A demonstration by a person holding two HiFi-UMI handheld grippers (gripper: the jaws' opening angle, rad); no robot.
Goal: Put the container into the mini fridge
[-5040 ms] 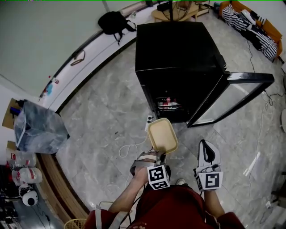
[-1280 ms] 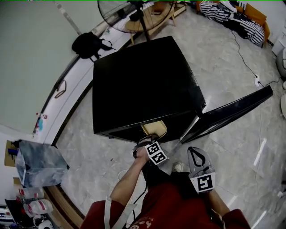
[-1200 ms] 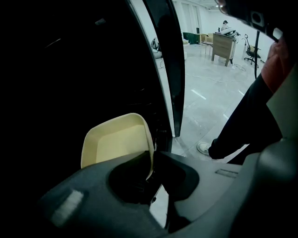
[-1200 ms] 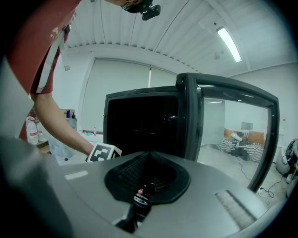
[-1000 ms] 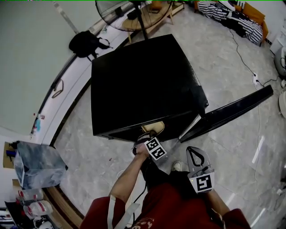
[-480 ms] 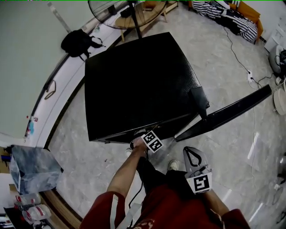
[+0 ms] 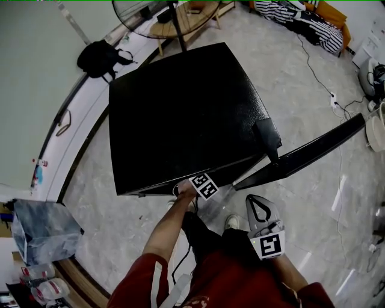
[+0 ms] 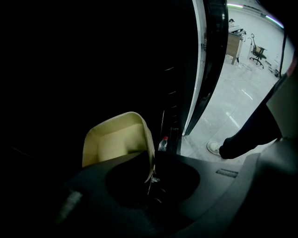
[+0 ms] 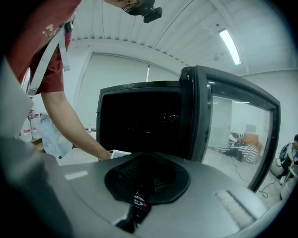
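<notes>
Looking steeply down past a red shirt (image 7: 210,283) onto a grey stone floor (image 7: 120,198). Nearest, on the right: right gripper (image 7: 260,207), jaws pressed together on nothing, held short of the fridge. Just ahead, on the left: bare forearm (image 7: 165,225) reaching forward, left gripper (image 8: 151,179) tipped steeply down into the dark cabinet, only its marker cube (image 7: 204,185) showing from above. Clamped on one thin wall of the cream container (image 8: 116,142), jaws having just been easing slightly apart with that wall between them. Container tilted, open side towards the gripper's camera, inside the mini fridge (image 7: 180,108). Just beside it, a small bottle (image 8: 162,144) near the hinge side. Further right, glass door (image 7: 301,155) swung wide open. Beyond the black fridge top: a black bag (image 7: 99,57) by the wall and a standing fan (image 7: 150,9).
</notes>
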